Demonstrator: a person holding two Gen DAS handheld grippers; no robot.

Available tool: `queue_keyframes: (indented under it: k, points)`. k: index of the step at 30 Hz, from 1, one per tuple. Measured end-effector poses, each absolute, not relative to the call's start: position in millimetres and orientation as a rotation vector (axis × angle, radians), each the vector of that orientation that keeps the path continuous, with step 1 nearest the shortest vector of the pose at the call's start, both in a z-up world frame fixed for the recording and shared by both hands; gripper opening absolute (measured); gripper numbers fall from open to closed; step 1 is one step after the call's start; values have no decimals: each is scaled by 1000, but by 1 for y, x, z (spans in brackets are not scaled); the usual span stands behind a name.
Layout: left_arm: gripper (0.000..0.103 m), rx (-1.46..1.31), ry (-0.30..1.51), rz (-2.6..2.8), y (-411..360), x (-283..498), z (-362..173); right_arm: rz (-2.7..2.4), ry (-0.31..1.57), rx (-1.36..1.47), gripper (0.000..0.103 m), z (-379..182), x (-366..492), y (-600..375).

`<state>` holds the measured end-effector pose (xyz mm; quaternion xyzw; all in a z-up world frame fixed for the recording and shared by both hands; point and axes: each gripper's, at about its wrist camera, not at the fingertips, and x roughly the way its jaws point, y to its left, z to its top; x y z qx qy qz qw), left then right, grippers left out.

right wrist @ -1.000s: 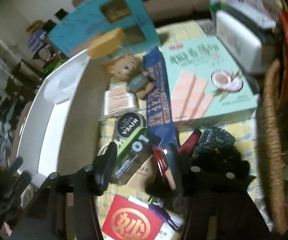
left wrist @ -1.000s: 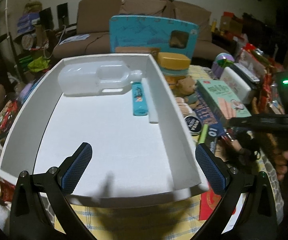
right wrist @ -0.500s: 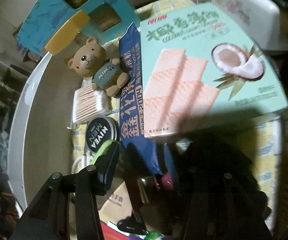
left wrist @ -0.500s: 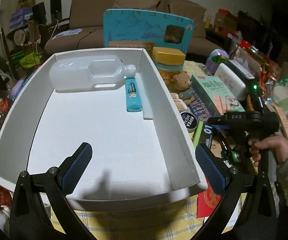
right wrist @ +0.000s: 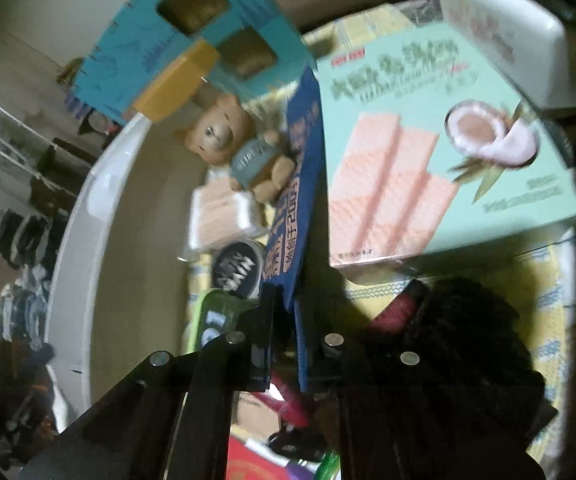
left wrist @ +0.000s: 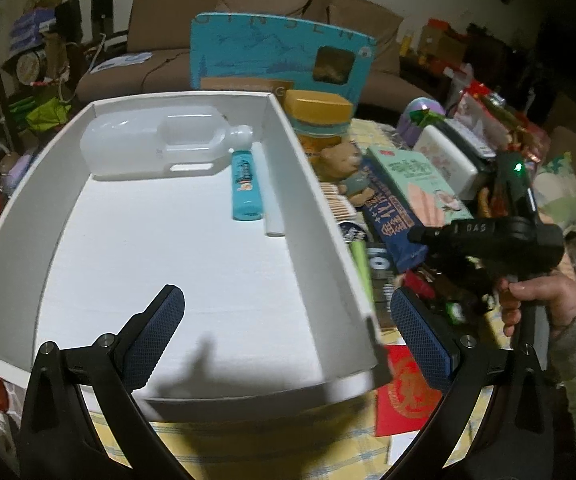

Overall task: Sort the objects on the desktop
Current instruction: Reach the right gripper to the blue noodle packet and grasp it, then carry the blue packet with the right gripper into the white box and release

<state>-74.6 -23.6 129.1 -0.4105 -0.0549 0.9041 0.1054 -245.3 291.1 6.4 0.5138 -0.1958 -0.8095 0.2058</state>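
Right tongs (right wrist: 294, 344): just closed, pinching the blue packet (right wrist: 300, 184) at 6 o'clock.
Left tongs (left wrist: 288, 340): open, empty, over the tray (left wrist: 320, 216).
Tip: lift straight, clear the bear (right wrist: 239, 152).

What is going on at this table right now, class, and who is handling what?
A person is sorting clutter into a white tray, holding a gripper in each hand. The right gripper has just closed its jaws on the near end of a dark blue packet lying among the clutter beside the tray. The left gripper hangs open and empty over the tray, which already holds a clear plastic bottle and a turquoise tube.
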Motion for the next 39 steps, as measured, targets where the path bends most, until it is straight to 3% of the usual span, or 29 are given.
queue_keyframes:
  k: [13, 19, 22, 24, 26, 28, 29, 30, 35, 39]
  points:
    - [103, -1138, -500, 2235, 18, -49, 127, -2287, -570, 1395, 6, 82, -180, 324]
    - [99, -1131, -582, 2145, 48, -37, 113, -2132, -816, 1344, 5, 71, -100, 335]
    - [87, -1147, -660, 2110, 44, -37, 105, -2064, -943, 1301, 5, 66, -70, 339]
    - [70, -1151, -694, 2102, 40, -40, 104, -2015, -1020, 1258, 5, 67, -56, 338]
    - [63, -1131, -740, 2073, 35, -43, 104, -1981, -1044, 1238, 6, 72, -47, 330]
    - [50, -1095, -768, 2056, 28, -45, 109, -1961, -1040, 1229, 6, 76, -45, 322]
    - [36, -1073, -778, 2051, 24, -46, 113, -1948, -1042, 1224, 6, 79, -46, 314]
    - [32, -1056, -785, 2046, 20, -48, 118, -1946, -1037, 1221, 6, 82, -48, 308]
    - [24, -967, -850, 2074, -17, -59, 141, -1928, -1003, 1178, 6, 98, -61, 272]
    - [24, -945, -848, 2172, -51, -79, 157, -1930, -991, 1160, 6, 107, -88, 235]
